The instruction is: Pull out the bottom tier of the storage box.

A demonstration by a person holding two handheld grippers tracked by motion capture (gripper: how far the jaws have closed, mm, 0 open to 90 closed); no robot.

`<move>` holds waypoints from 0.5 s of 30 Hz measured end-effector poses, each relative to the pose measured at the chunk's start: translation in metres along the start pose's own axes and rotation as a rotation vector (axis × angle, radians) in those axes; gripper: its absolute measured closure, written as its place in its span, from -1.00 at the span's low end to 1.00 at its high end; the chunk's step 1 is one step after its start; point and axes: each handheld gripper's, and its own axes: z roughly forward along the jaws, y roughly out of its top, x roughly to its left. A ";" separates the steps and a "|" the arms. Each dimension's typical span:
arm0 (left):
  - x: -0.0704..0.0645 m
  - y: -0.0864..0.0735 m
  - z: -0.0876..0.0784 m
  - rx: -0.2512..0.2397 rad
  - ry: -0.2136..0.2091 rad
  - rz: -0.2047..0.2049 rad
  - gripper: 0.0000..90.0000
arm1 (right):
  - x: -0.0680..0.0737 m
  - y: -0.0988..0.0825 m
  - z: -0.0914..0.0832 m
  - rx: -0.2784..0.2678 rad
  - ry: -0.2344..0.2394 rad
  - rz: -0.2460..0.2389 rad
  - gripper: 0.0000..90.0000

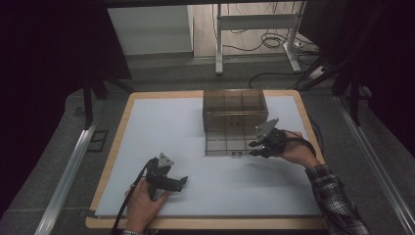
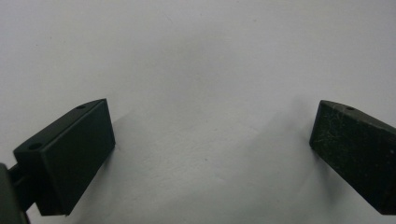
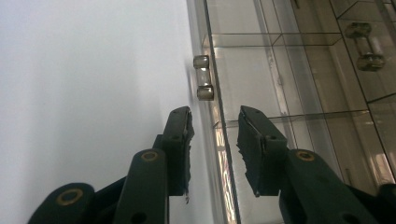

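Right tool, jaws apart, straddles the clear drawer front below its knob; best slide up, then pinch. Left tool gapes idle over the surface.

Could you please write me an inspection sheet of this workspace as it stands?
Surface: white mat on a wooden table, bare around the grippers.
Job's things: clear plastic drawer box, bottom drawer pulled out, small handle on its front.
Clutter: nothing seen.
Grippers: left gripper open over bare mat; right gripper open, jaws straddling the drawer's front wall beside the handle.
Cables: black cable trailing from the left gripper; loose wires on the floor beyond.
Surroundings: metal frame legs, dark curtains.
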 end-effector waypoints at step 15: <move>0.000 0.000 0.000 0.000 0.000 0.000 -1.00 | 0.014 -0.004 -0.009 -0.041 -0.026 0.067 0.29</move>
